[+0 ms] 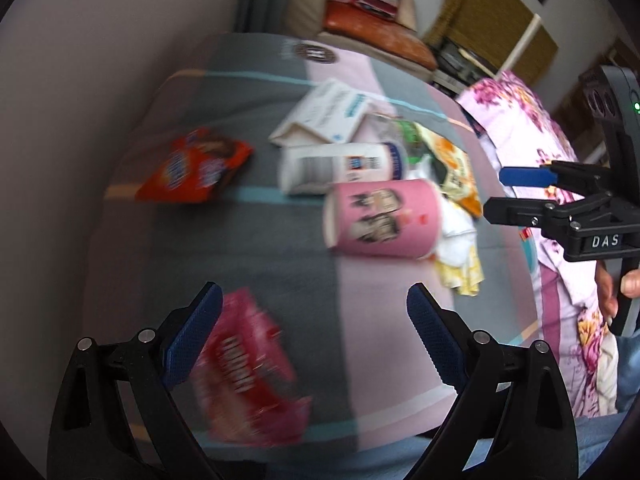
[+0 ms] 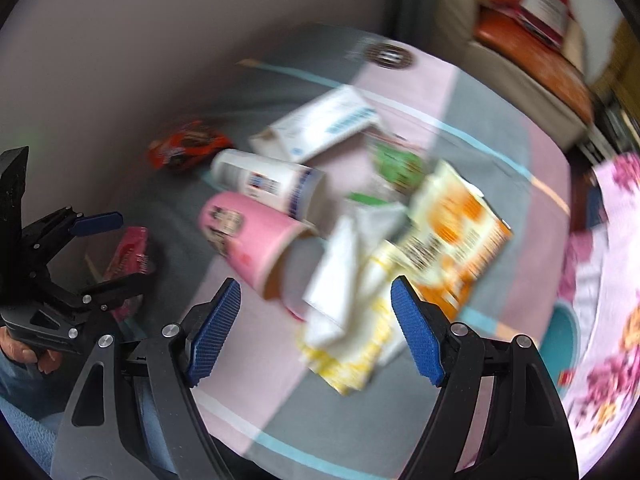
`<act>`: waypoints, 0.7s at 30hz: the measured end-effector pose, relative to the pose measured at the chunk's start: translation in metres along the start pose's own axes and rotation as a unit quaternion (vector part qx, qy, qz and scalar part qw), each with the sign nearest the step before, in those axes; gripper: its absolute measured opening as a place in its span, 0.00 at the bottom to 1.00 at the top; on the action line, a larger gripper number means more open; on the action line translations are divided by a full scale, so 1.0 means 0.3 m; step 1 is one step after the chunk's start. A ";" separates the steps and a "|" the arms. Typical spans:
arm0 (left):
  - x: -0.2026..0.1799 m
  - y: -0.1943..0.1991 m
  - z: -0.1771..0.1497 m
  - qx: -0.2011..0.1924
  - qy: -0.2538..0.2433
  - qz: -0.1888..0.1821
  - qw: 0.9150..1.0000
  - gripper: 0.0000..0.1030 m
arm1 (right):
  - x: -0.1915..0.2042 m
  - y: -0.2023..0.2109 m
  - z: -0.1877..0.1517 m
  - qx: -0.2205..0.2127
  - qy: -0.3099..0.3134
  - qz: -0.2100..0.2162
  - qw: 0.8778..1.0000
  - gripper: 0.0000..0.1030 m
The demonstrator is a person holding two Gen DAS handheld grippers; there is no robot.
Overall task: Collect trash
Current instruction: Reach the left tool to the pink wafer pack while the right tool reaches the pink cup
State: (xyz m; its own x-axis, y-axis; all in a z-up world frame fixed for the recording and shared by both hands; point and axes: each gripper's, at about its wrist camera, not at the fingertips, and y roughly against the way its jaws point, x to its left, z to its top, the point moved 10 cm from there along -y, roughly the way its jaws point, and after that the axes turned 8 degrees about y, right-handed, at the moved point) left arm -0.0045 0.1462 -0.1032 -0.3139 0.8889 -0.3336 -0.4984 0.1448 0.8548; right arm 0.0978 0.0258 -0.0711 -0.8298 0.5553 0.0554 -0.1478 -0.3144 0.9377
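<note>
Paper litter, both grippers empty

Pink cup (image 1: 382, 219) lies on its side mid-blanket (image 1: 248, 248), touching the white cup (image 1: 340, 166) and napkins (image 2: 344, 280). We judge it light and crushable (grip the rim gently). Left gripper (image 1: 314, 332) and right gripper (image 2: 316, 332) stand spread, holding nothing. Open blanket lies nearer us; wrappers crowd beyond.

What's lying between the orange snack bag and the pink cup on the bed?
Bare grey blanket; nothing lies between the orange snack bag and the pink cup, seen in the left wrist view. The white cup sits just beyond that stretch.
</note>
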 end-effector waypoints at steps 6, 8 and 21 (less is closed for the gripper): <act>0.129 0.023 -0.060 0.007 0.044 0.006 0.999 0.91 | 0.135 -0.079 0.105 0.018 0.072 0.010 0.997 0.72; 0.155 0.013 -0.086 0.016 0.059 0.003 0.998 0.91 | 0.165 -0.112 0.129 0.028 0.090 0.013 0.995 0.72; 0.212 -0.049 -0.178 0.045 0.073 -0.001 0.996 0.91 | 0.214 -0.244 0.073 0.095 0.077 0.049 0.991 0.72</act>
State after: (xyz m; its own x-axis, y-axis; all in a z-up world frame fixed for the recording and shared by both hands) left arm -0.0604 0.1775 -0.1583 -0.4312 0.8166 -0.3837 -0.4267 0.1902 0.8842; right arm 0.0670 0.1013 -0.1286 -0.9098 0.4000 0.1103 0.0299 -0.2021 0.9789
